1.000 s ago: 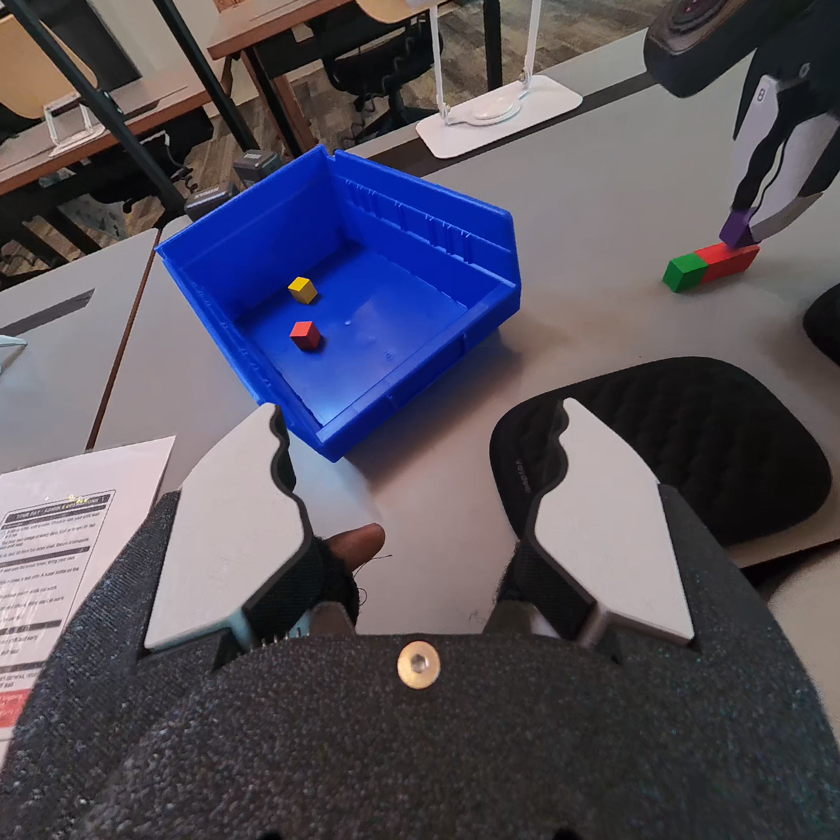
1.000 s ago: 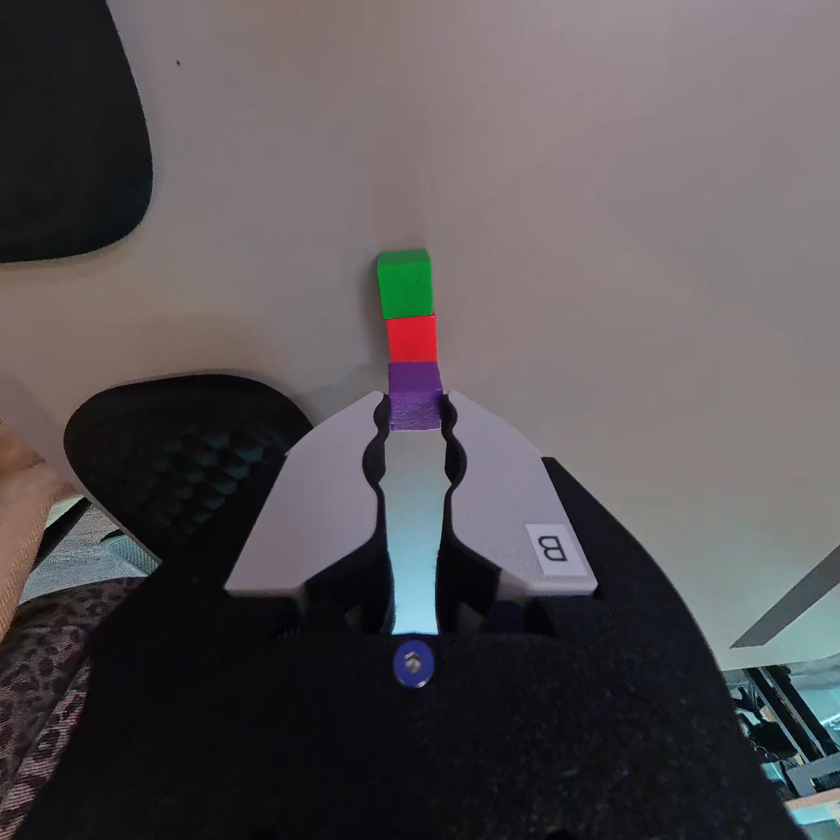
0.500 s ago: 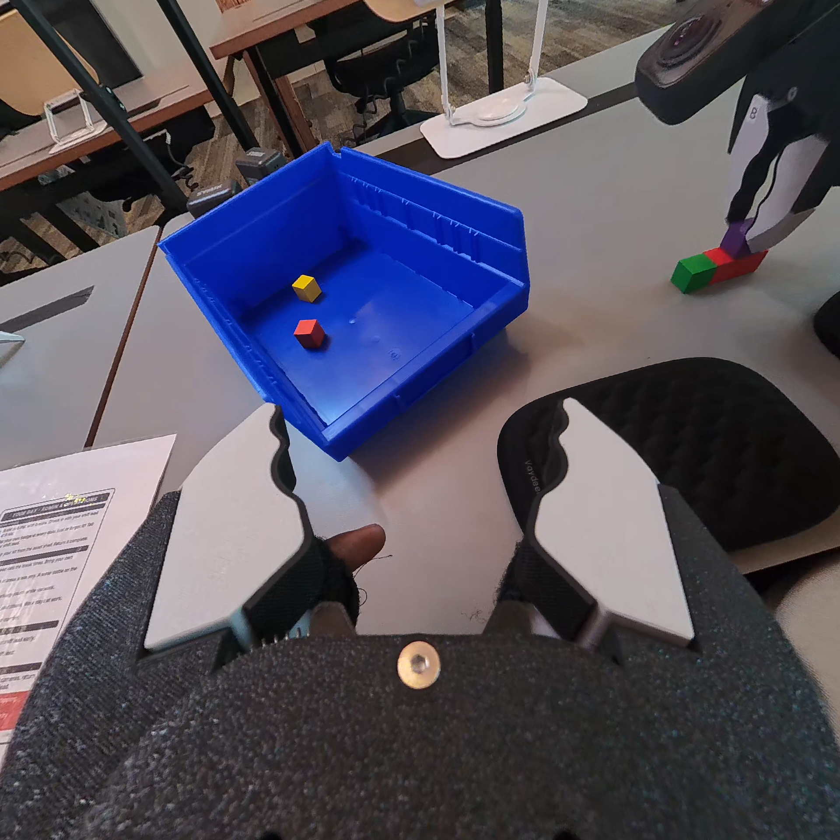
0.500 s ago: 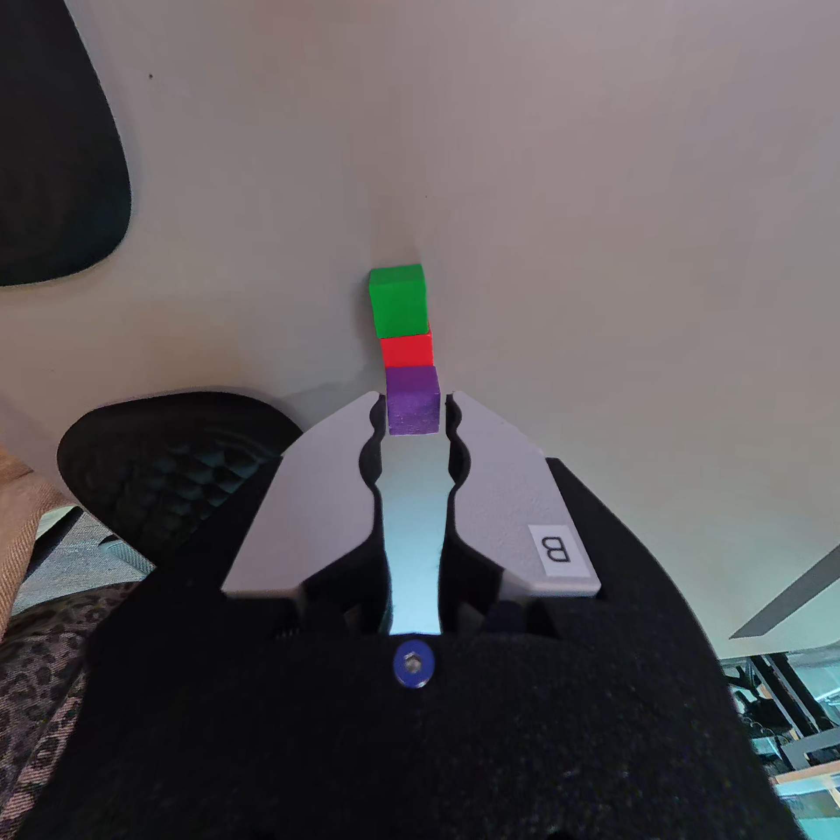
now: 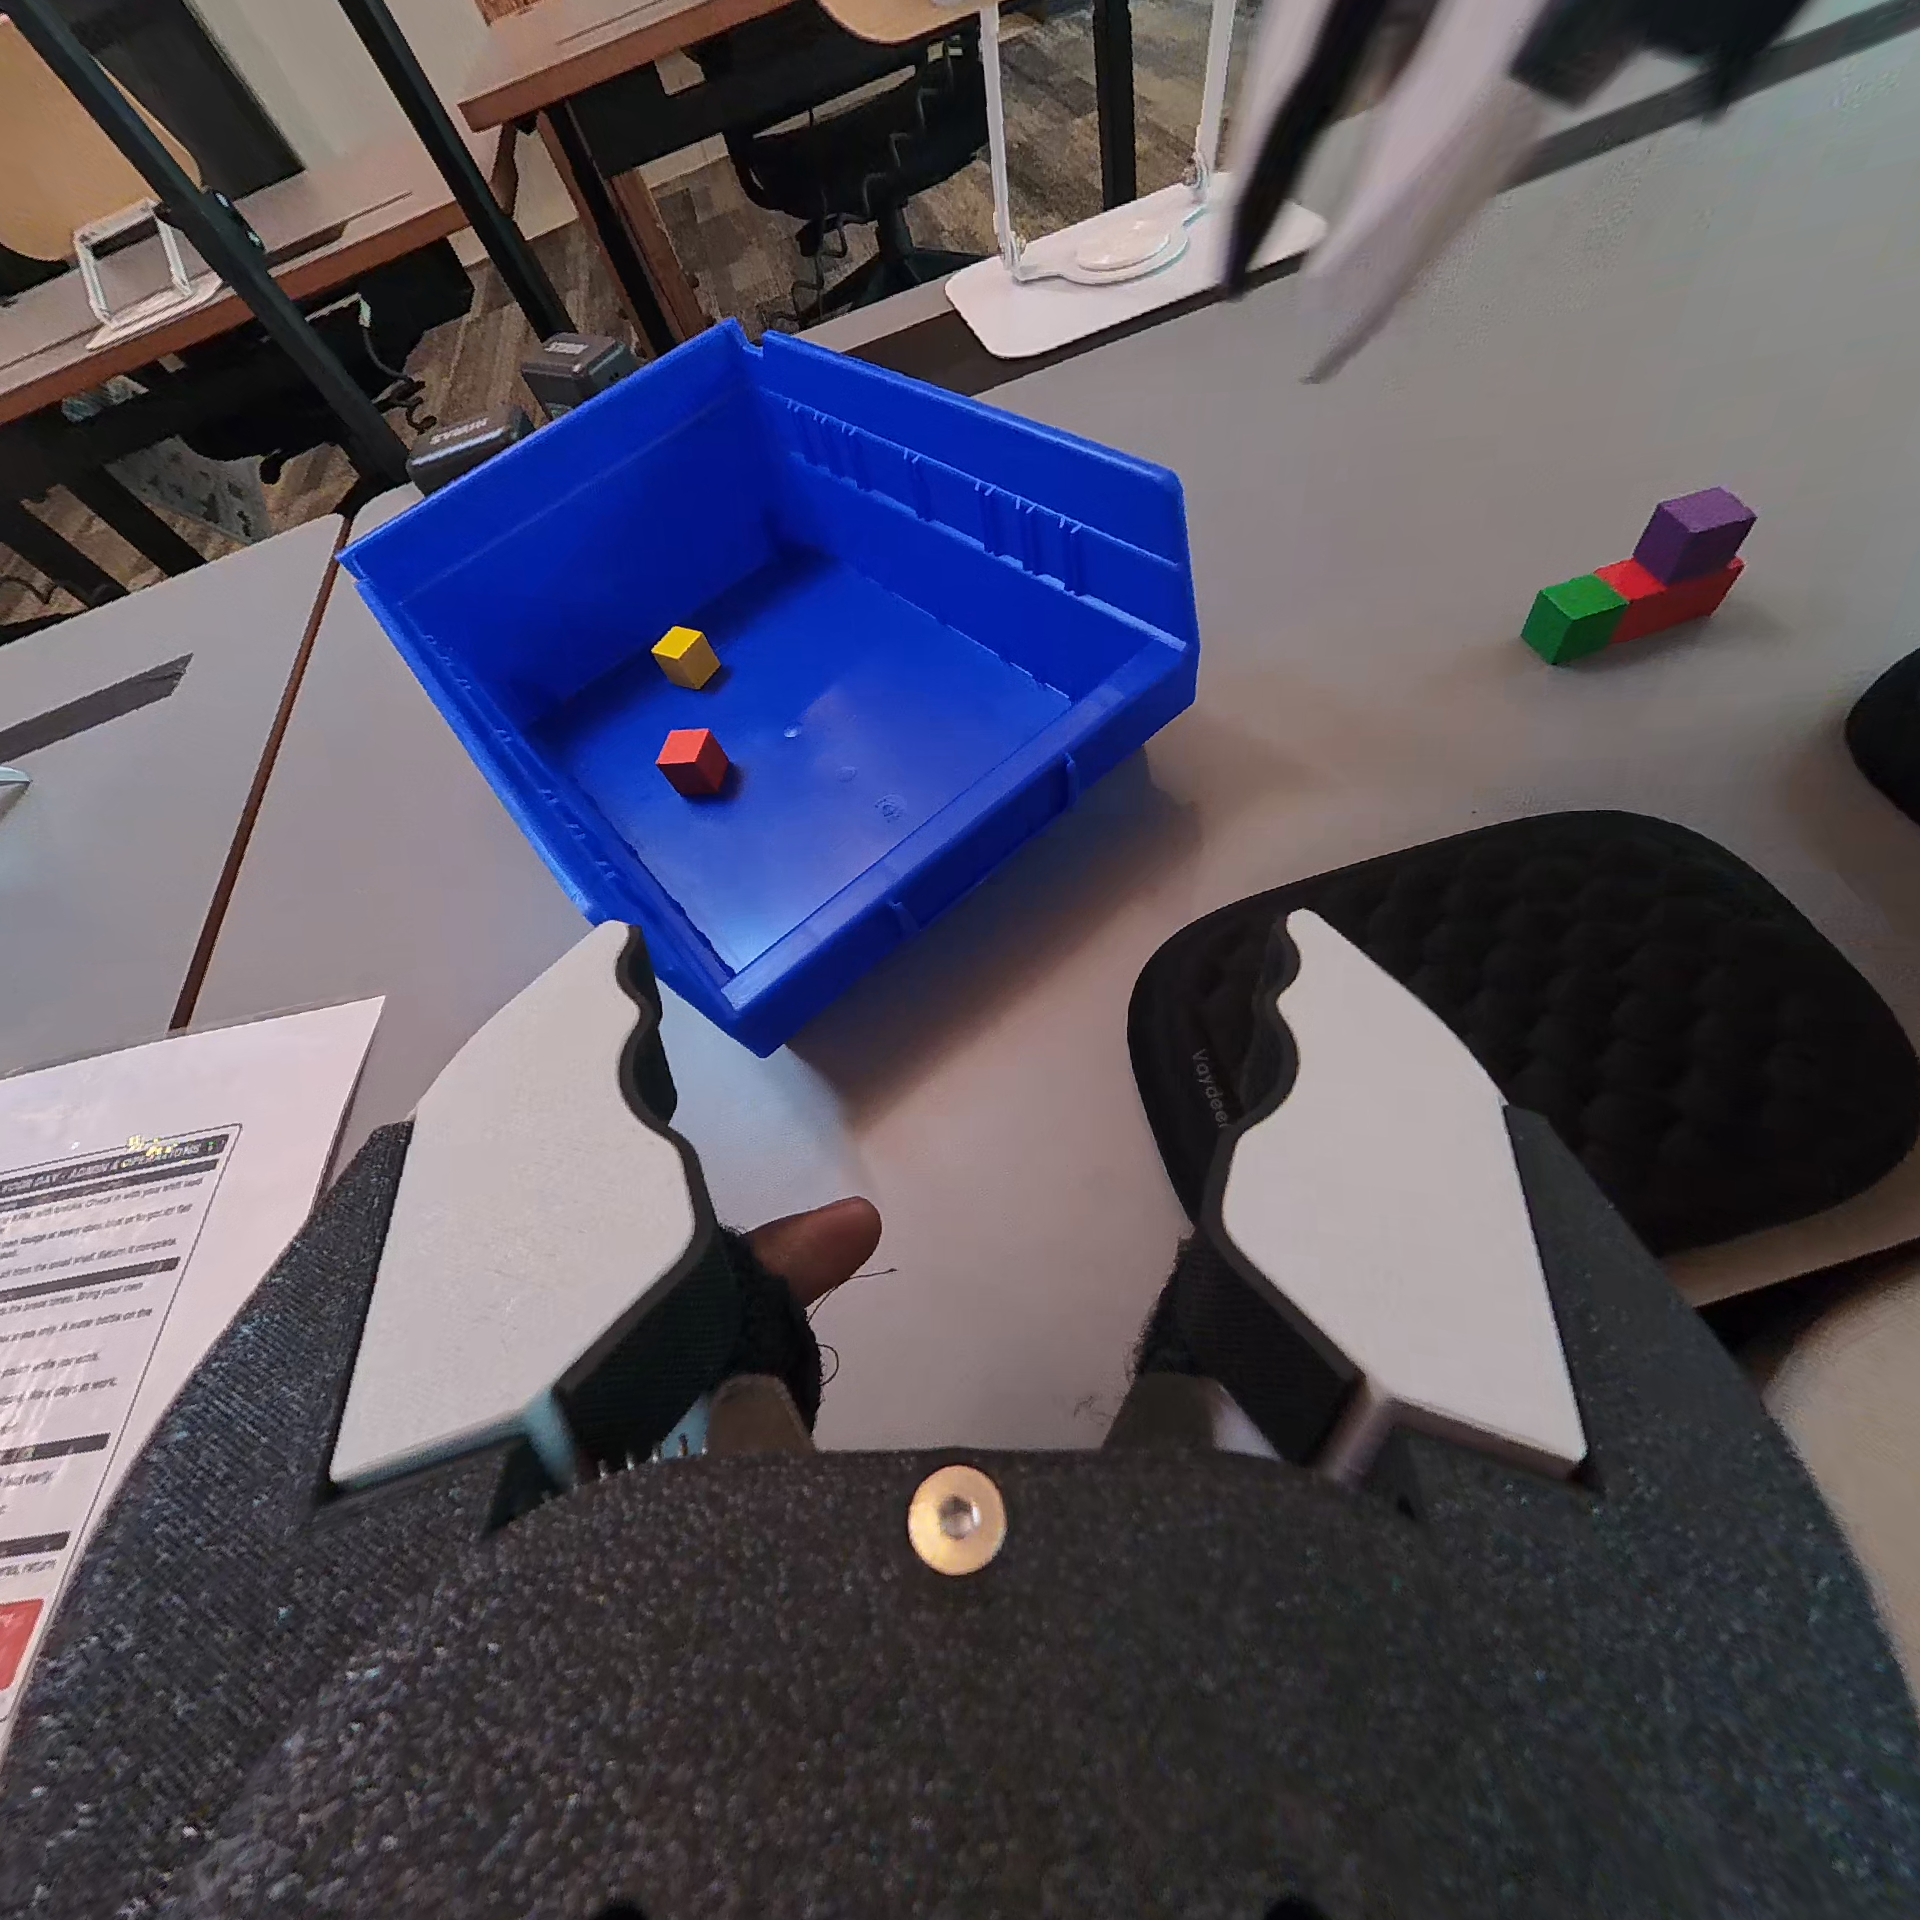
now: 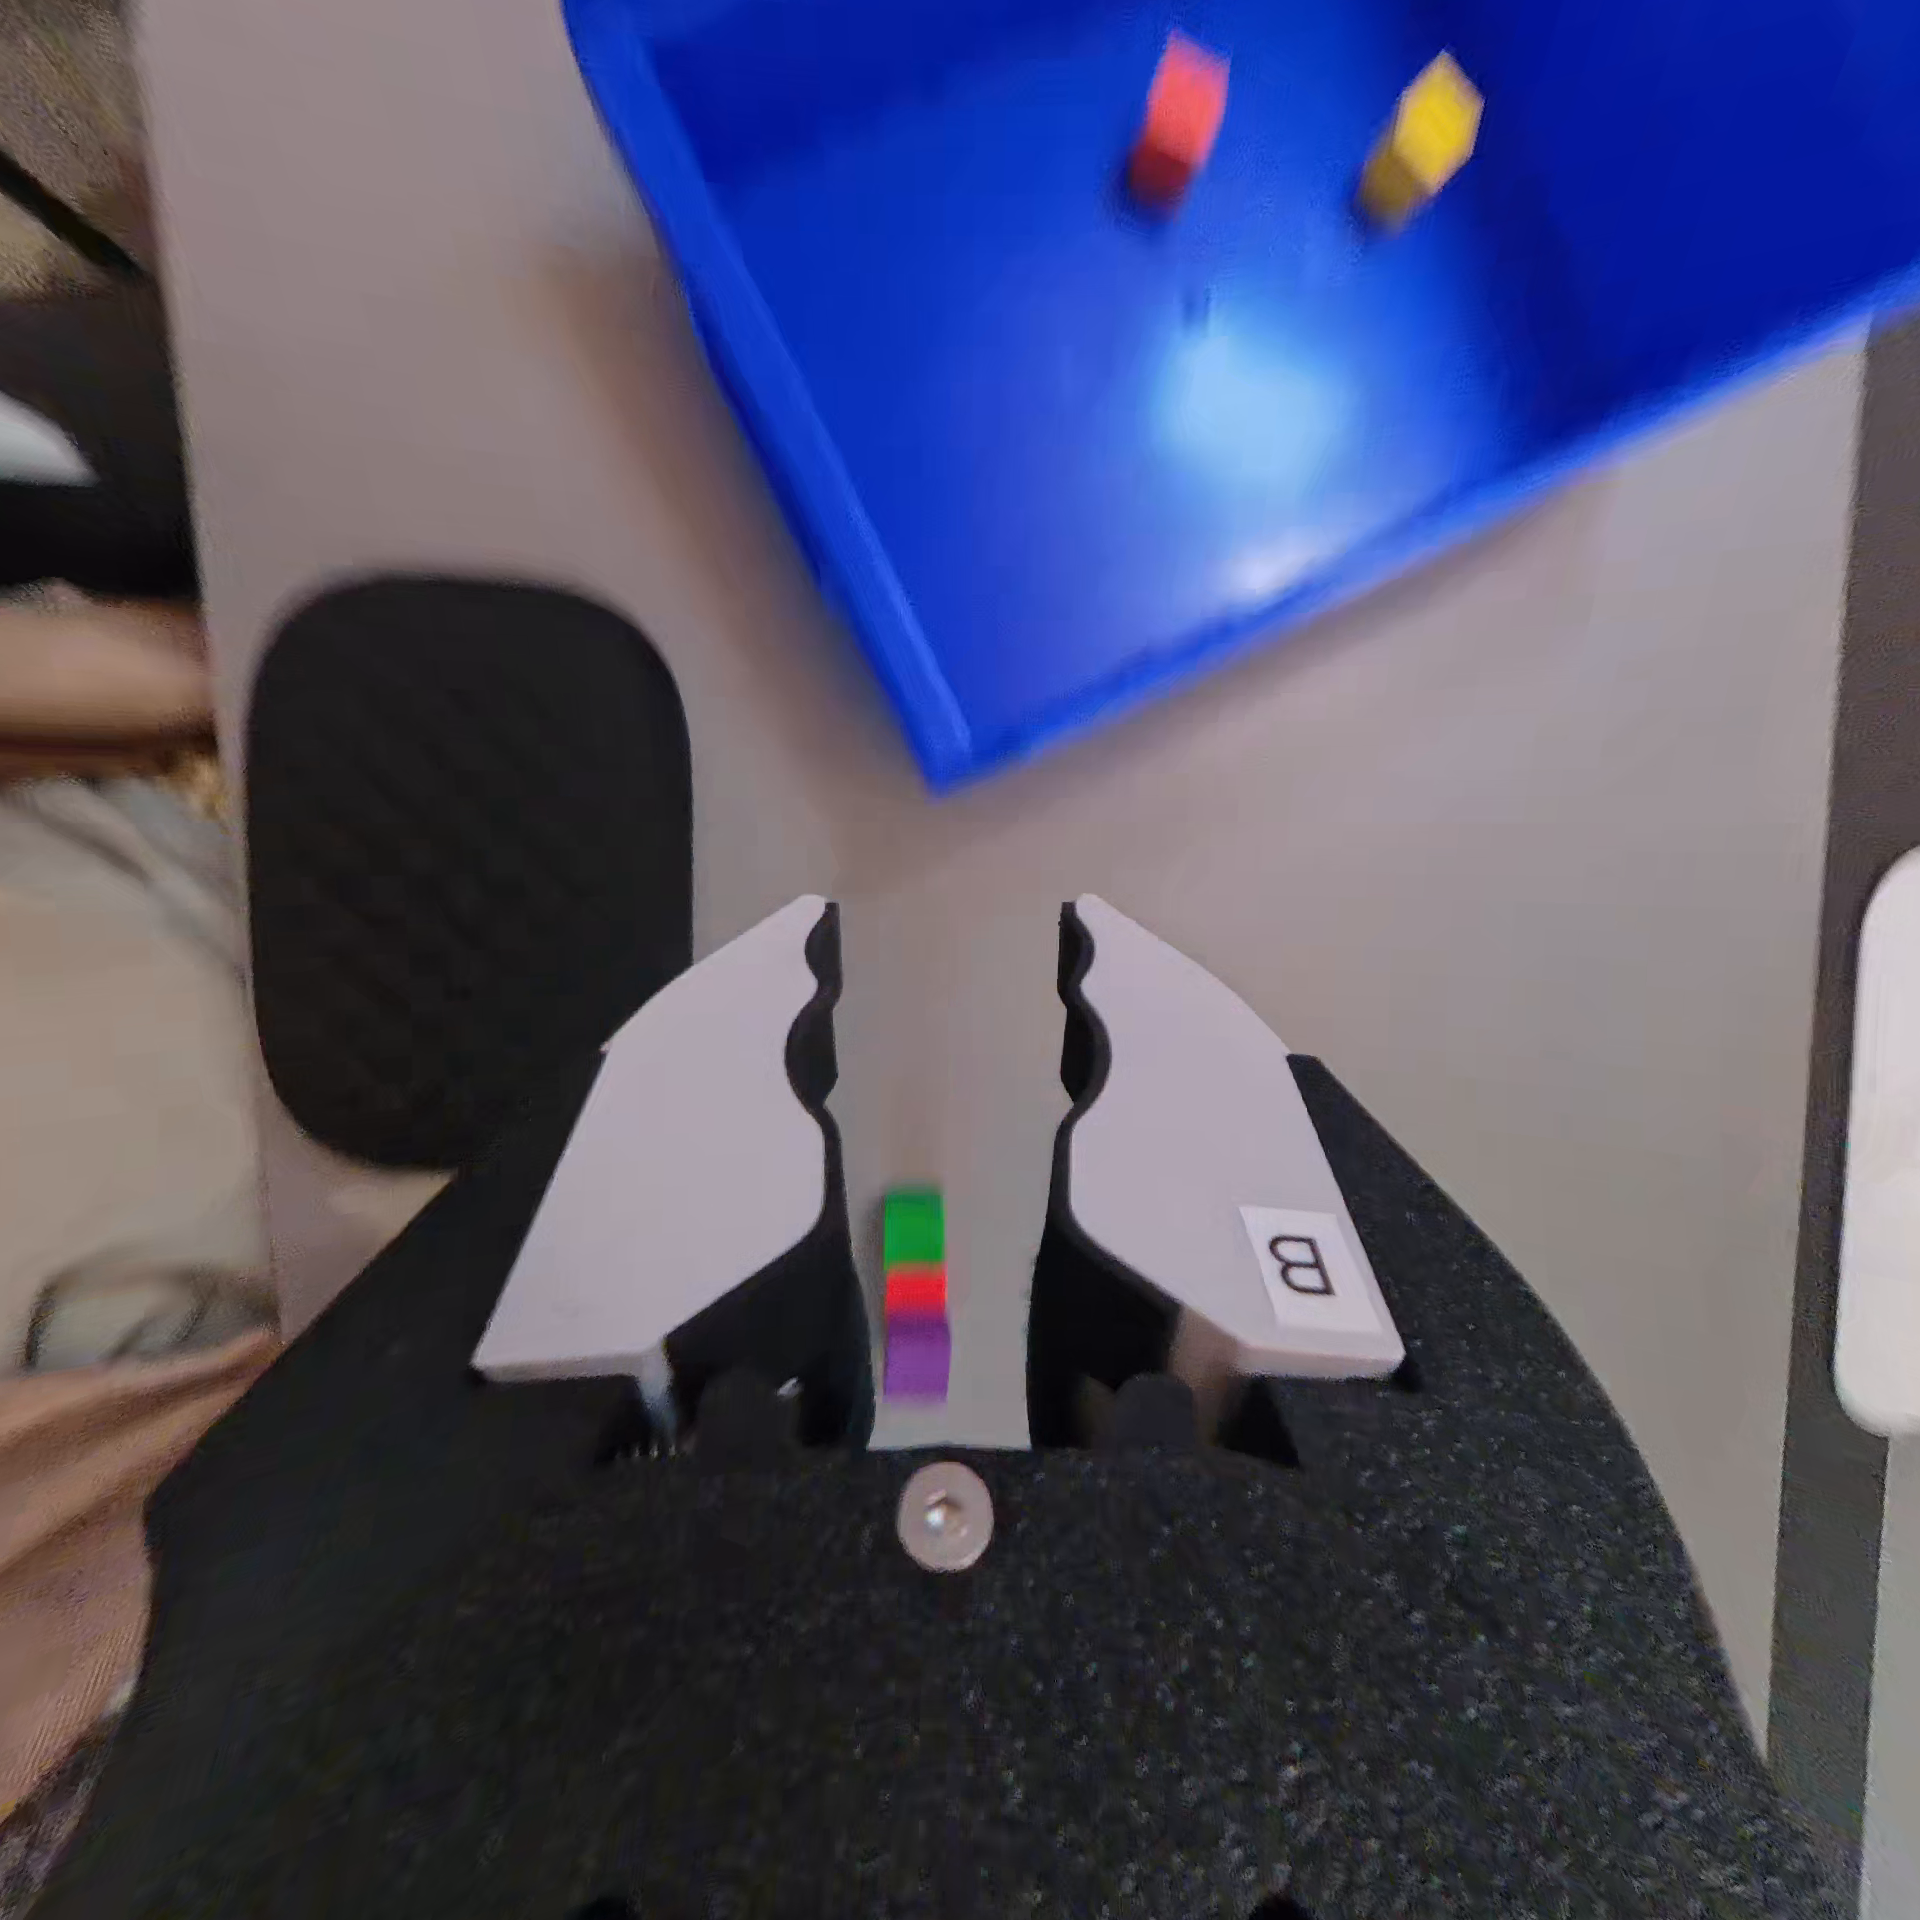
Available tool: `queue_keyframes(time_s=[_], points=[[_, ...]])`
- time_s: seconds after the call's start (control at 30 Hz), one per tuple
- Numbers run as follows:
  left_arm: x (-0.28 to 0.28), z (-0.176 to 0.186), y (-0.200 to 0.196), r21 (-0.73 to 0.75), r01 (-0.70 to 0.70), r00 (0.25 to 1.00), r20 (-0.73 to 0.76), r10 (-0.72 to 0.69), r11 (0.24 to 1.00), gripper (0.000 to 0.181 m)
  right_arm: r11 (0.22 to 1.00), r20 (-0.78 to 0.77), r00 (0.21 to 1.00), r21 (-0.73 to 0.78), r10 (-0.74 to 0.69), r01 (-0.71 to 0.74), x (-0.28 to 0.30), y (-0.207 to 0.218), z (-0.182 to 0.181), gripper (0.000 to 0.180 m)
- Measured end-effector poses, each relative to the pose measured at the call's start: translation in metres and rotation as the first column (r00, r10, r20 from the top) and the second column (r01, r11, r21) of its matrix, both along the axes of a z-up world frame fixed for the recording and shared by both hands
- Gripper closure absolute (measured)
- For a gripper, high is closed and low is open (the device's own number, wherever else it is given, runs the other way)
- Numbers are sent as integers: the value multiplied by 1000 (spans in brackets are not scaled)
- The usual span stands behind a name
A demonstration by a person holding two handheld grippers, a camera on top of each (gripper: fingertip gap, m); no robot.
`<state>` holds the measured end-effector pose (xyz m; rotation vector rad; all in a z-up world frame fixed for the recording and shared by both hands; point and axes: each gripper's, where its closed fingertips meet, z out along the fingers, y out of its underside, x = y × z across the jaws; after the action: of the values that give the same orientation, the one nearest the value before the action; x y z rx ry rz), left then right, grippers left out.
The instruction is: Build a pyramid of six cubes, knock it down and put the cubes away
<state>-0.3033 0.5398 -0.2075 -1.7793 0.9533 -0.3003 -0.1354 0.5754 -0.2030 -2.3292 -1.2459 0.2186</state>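
A green cube [image 5: 1569, 618] and a red stretch about two cubes long [image 5: 1673, 601] lie in a row on the grey table at the right. A purple cube [image 5: 1694, 535] sits on the red end. A blue bin [image 5: 987, 447] holds a yellow cube [image 5: 686, 657] and a red cube [image 5: 693, 761]. My left gripper [image 5: 961, 935] is open and empty, low before the bin. My right gripper [image 6: 948, 914] is open and empty, high above the table. The green cube [image 6: 912, 1226], the red [image 6: 914, 1291] and the purple cube [image 6: 916, 1361] show far below between its fingers. It is a blur at the top of the left wrist view [image 5: 1351, 156].
A black pad [image 5: 1558, 1039] lies right of my left gripper and also shows in the right wrist view [image 6: 468, 862]. A printed sheet [image 5: 156, 1299] lies at the left. A white lamp base [image 5: 1122, 270] stands behind the bin [image 6: 883, 499]. Desks and chairs are beyond the table.
My right gripper has opened, let go of the purple cube on the row, and risen up and away towards the bin. My left gripper has hardly moved.
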Motion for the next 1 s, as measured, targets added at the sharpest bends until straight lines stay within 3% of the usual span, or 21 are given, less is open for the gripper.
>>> queue_keyframes(time_s=[0.17, 0.4, 0.57, 0.67, 0.77, 1.0], points=[[-4, 0, -2, -4, 0, 1000, 12, 0, 1000, 72, 998, -124, 990, -7, 67, -69, -85, 68, 9, 133], [-15, -4, -5, -18, -27, 999, 31, 27, 999, 73, 978, -20, 992, -175, -123, 117, -137, 163, -67, 134], [-35, -5, -5, -27, -92, 994, 52, 93, 995, 73, 973, 82, 983, -153, -162, 173, -144, 195, -105, 145], [-46, -5, -5, -33, -132, 989, 61, 134, 991, 73, 980, 117, 984, -134, -133, 148, -148, 200, -117, 159], [-52, -6, -7, -33, -152, 986, 58, 153, 988, 73, 988, 141, 988, -126, -69, 87, -148, 190, -106, 159], [-42, -5, -14, -25, -132, 990, 47, 133, 991, 73, 987, 67, 985, -12, 161, -160, -118, 96, -8, 158]])
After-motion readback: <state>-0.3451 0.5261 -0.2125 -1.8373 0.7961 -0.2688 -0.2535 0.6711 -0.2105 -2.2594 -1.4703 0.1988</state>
